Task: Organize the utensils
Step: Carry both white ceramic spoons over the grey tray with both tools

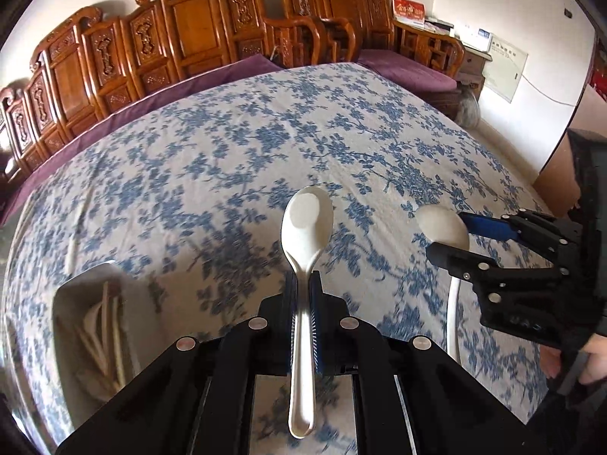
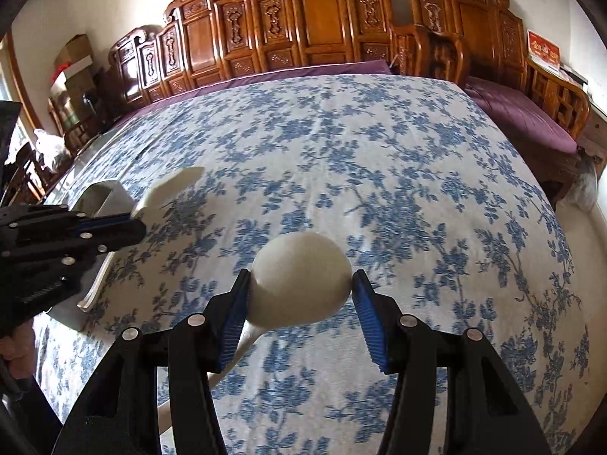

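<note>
My left gripper [image 1: 302, 303] is shut on the handle of a white spoon [image 1: 306, 223], held above the floral cloth with its bowl pointing forward. It also shows in the right wrist view [image 2: 167, 189]. My right gripper [image 2: 301, 284] has its blue pads [image 2: 237, 318] on either side of the bowl of a white ladle [image 2: 301, 284], touching it; the ladle handle trails down left. The right gripper [image 1: 449, 233] and ladle [image 1: 442, 227] show in the left wrist view at right.
A metal utensil tray [image 1: 76, 292] at lower left holds chopsticks and a white spoon; it shows in the right wrist view [image 2: 104, 193]. A blue floral cloth [image 2: 379, 170] covers the table. Carved wooden benches [image 1: 189, 30] with purple cushions stand behind.
</note>
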`<state>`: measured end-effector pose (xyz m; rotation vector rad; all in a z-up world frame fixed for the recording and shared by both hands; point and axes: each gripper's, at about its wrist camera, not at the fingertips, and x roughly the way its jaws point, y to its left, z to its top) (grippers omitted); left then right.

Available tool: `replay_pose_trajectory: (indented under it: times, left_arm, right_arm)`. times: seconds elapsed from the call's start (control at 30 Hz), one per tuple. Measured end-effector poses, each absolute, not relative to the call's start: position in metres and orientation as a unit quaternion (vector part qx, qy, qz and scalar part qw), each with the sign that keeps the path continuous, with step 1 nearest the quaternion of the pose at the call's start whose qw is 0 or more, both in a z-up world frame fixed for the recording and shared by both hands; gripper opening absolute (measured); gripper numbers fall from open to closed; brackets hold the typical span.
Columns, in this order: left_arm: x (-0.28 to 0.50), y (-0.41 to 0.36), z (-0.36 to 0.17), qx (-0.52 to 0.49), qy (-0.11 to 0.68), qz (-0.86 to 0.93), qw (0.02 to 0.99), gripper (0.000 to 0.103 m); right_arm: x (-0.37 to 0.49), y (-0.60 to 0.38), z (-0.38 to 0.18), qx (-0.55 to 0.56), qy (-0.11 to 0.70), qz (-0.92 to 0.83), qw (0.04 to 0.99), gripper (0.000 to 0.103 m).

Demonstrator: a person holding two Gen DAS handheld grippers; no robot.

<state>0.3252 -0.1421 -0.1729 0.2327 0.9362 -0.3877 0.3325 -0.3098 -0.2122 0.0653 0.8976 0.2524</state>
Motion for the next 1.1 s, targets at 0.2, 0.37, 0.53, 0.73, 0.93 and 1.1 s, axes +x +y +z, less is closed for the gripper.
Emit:
replay_pose_trajectory:
  times: [0.2, 0.37, 0.53, 0.73, 0.93, 1.1]
  left_arm:
    - [0.314, -0.114, -0.158, 0.111, 0.44, -0.173, 0.874, 0.006]
    - [0.311, -0.094, -0.149, 0.111, 0.436, -0.162, 0.878, 0.006]
    - [0.307, -0.076, -0.143, 0.109, 0.434, -0.152, 0.881, 0.006]
    - [0.306, -0.048, -0.146, 0.097, 0.439, -0.132, 0.884, 0.006]
    - [0.307, -0.02, -0.152, 0.082, 0.447, -0.111, 0.884, 0.006]
    - [0.311, 0.003, -0.166, 0.073, 0.46, -0.091, 0.88, 0.006]
  right_arm:
    - [0.328, -0.29, -0.211, 0.014, 0.431, 0.137, 0.892, 0.056]
    - [0.324, -0.282, -0.21, 0.007, 0.429, 0.145, 0.892, 0.056]
    - [0.322, -0.281, -0.207, 0.01, 0.426, 0.149, 0.892, 0.056]
    - [0.321, -0.274, -0.205, 0.007, 0.422, 0.154, 0.893, 0.056]
    - [0.318, -0.259, -0.198, -0.001, 0.414, 0.169, 0.894, 0.056]
    - [0.316, -0.243, -0.192, -0.013, 0.408, 0.181, 0.895, 0.056]
